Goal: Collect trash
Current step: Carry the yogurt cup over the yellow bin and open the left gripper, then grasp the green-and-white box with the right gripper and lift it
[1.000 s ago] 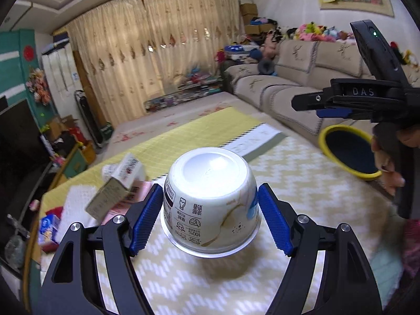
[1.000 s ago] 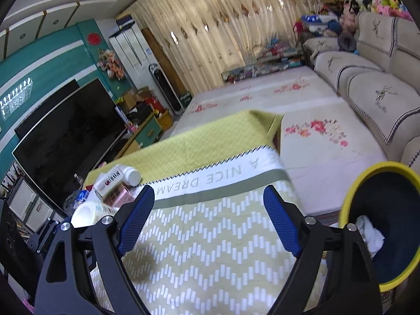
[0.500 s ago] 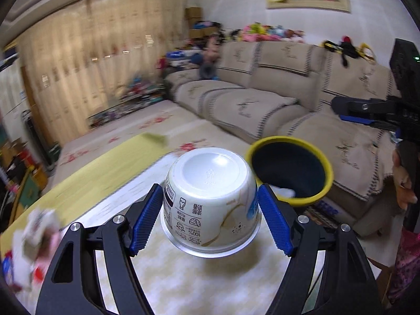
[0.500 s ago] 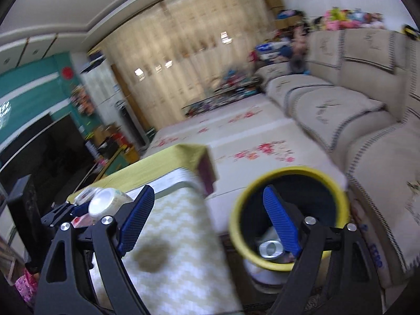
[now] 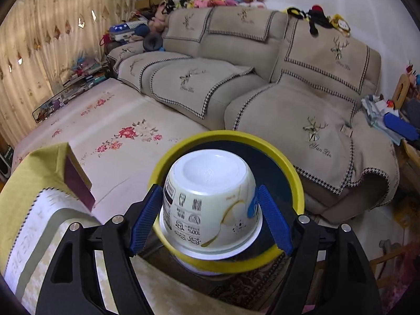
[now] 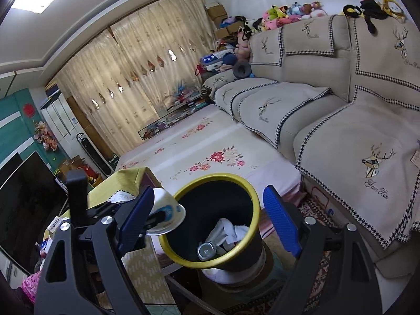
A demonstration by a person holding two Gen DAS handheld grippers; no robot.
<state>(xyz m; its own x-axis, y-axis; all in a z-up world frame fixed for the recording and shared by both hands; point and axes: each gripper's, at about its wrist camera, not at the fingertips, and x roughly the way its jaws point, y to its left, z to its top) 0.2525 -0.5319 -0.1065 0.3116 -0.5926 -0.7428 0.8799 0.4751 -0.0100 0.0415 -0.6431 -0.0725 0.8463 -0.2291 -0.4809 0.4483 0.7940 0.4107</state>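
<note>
The empty yogurt cup, upside down, is pinched in the left claw above the yellow-rimmed trash bin. Drop-off step: next, spread that claw. The right claw hangs spread, empty, near the bin.

A: Where's the cup?
B: Between the fingers of the left gripper, base pointing away, over the near left rim of the bin.
A: In the bin?
B: Crumpled paper and a can, lying at the bottom.
A: Around it?
B: Sofa behind and right, table left, floor mat between table and sofa. Right gripper spread wide before the bin, nothing in it.
</note>
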